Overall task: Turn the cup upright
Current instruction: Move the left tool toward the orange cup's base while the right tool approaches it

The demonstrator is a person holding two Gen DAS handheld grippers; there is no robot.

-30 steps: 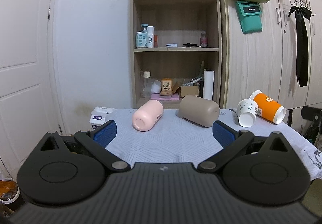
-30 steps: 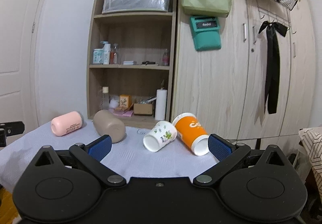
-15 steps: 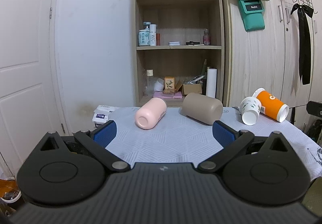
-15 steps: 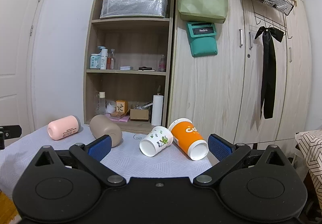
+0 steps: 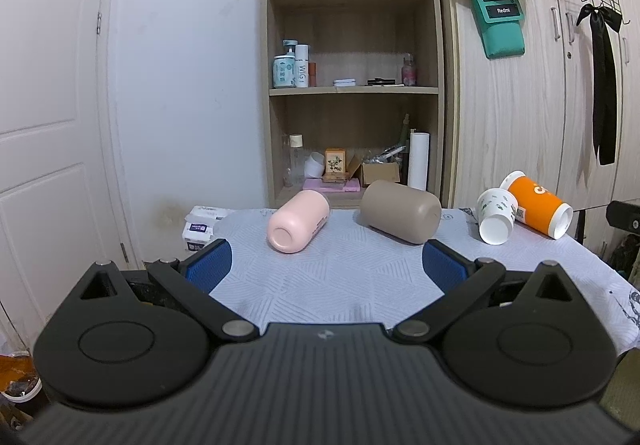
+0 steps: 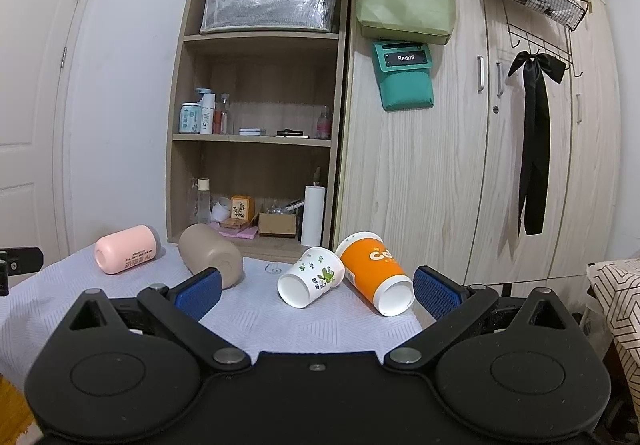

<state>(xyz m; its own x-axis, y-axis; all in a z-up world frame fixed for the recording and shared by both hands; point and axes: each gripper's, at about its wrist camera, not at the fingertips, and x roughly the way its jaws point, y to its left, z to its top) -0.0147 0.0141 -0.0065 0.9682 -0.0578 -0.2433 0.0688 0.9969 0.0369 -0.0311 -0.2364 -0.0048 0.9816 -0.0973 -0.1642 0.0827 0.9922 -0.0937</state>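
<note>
Several cups lie on their sides on a table with a pale patterned cloth [image 5: 340,277]. A pink cup [image 5: 298,221] and a taupe cup [image 5: 400,217] lie at the far middle. A white leaf-print paper cup [image 5: 496,221] and an orange paper cup [image 5: 538,209] lie at the right. They also show in the right wrist view: pink cup [image 6: 126,249], taupe cup [image 6: 210,255], white cup [image 6: 310,277], orange cup [image 6: 376,279]. My left gripper [image 5: 326,269] is open and empty, short of the pink and taupe cups. My right gripper [image 6: 318,291] is open and empty, just short of the white and orange cups.
A wooden shelf unit [image 5: 352,85] with bottles and boxes stands behind the table. Wardrobe doors [image 6: 460,185] stand to the right of it. A white door [image 5: 48,125] is at the left. Tissue packs [image 5: 198,229] lie at the table's far left corner.
Both grippers have tilted down and dropped slightly, so the cups sit lower in both views. The cups have not moved. Both grippers stay open.
</note>
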